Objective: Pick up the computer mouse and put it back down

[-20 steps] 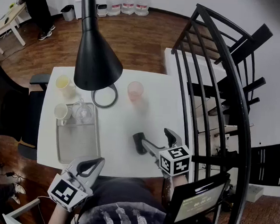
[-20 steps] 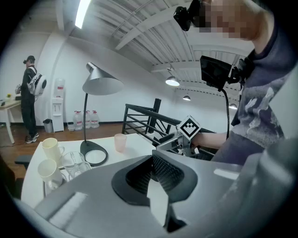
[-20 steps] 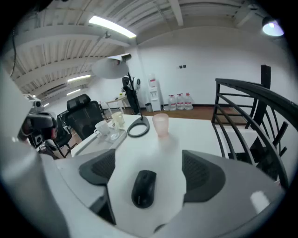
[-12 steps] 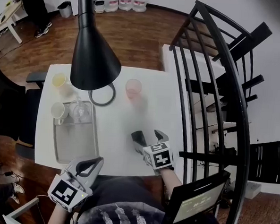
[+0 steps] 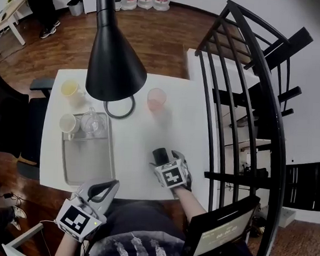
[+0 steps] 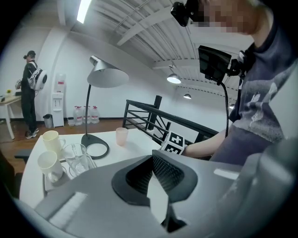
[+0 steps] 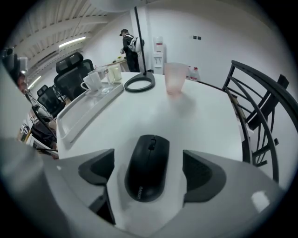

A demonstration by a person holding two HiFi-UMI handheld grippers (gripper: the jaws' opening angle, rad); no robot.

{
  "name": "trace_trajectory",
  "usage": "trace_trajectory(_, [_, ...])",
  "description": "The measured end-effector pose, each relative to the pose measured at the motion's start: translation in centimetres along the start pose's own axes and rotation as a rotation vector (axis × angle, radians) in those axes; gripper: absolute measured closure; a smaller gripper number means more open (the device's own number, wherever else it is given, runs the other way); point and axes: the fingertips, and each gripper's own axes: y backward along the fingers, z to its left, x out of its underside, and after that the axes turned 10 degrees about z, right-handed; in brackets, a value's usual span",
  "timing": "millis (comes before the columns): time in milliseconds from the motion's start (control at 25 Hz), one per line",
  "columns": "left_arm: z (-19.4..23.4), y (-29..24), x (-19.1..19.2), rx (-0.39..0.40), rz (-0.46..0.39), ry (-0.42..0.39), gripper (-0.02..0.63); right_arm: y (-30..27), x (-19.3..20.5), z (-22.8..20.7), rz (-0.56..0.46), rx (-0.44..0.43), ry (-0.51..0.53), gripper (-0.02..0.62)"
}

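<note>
On the white table, a grey tray at the frame's left holds a glass jug and a white mug at its far end. A yellowish mug stands beyond it, and a pink cup stands upper centre. The right tool reaches low over the table, jaws apart on either side of the black computer mouse without touching it. The mouse rests on the table. The left tool hangs off the near edge at bottom left, jaws together, empty.
</note>
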Motion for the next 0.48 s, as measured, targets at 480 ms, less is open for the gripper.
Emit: trace_trajectory(480, [0.5,0.5,0.7,-0.009,0.01,0.004,0.606,-2.0,0.6,-0.5,0.054,0.019,-0.024,0.196])
